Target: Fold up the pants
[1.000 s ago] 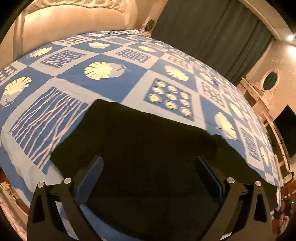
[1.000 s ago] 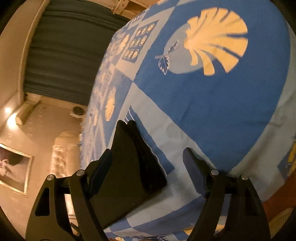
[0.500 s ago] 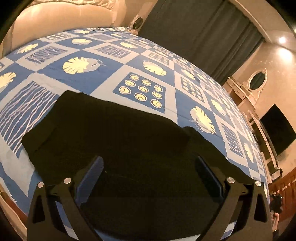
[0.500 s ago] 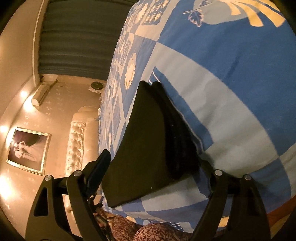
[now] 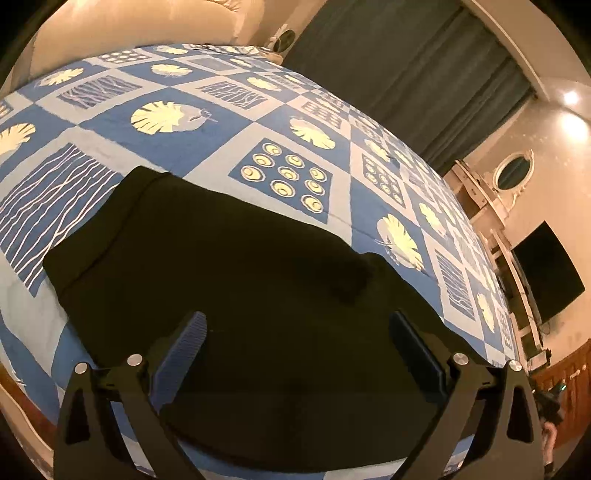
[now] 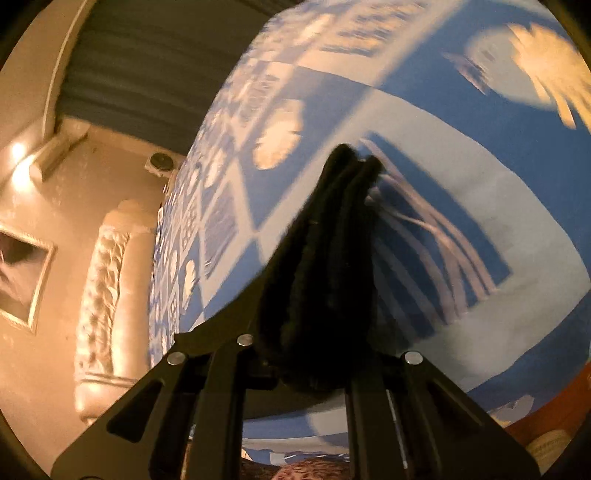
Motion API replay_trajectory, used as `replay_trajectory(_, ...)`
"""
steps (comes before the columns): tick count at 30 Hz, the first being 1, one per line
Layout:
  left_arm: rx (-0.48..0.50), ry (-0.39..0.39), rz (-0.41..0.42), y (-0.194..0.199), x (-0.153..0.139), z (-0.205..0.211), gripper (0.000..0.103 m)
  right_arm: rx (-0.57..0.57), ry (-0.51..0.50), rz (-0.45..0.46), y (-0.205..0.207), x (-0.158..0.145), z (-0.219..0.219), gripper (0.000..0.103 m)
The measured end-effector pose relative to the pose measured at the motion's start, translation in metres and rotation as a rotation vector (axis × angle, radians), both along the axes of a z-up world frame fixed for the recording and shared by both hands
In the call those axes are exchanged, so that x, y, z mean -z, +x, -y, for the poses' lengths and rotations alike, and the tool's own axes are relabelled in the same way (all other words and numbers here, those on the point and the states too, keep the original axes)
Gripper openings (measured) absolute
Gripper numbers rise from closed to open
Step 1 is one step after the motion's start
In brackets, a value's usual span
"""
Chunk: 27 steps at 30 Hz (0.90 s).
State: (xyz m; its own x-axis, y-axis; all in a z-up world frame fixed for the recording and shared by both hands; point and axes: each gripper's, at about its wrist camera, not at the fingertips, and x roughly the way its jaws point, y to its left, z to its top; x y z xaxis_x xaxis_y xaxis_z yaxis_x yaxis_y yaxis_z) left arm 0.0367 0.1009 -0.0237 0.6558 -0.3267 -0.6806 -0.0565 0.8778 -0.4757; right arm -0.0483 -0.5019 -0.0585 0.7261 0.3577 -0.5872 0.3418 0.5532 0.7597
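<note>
The black pants (image 5: 229, 273) lie folded flat on the blue patterned bedspread (image 5: 280, 122), near the bed's front edge. My left gripper (image 5: 295, 332) is open and empty, its two fingers spread just above the near part of the pants. In the right wrist view my right gripper (image 6: 314, 354) is shut on an edge of the black pants (image 6: 332, 251), which bunch in thick layers between the jaws and rise away from the bedspread (image 6: 480, 206).
A padded headboard (image 5: 110, 33) stands at the far end of the bed. Dark curtains (image 5: 406, 59) hang behind it. A dresser with an oval mirror (image 5: 513, 173) and a dark screen (image 5: 546, 269) stand at the right.
My right gripper closed on the edge of the pants, which now fill the space between its jaws. My left gripper stayed open and its view shifted slightly over the pants.
</note>
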Motion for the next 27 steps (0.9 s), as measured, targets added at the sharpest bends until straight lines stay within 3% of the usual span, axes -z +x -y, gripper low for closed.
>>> replay_trajectory(6,0.021,0.010,0.036,-0.004,-0.013,0.007,0.098,-0.127,-0.109,0.070,0.038,-0.067,-0.080,0.010)
replay_trajectory(12,0.022,-0.014,0.053,-0.004,-0.022,0.006,0.098,-0.260,-0.200,0.079,0.077,-0.091,-0.178,0.010)
replay_trajectory(19,-0.002,-0.024,0.067,-0.003,-0.028,-0.002,0.098,-0.419,-0.342,0.025,0.119,-0.063,-0.301,0.010)
replay_trajectory(27,-0.018,-0.048,0.053,-0.002,-0.026,-0.008,0.098,-0.535,-0.451,-0.040,0.135,-0.019,-0.392,0.010)
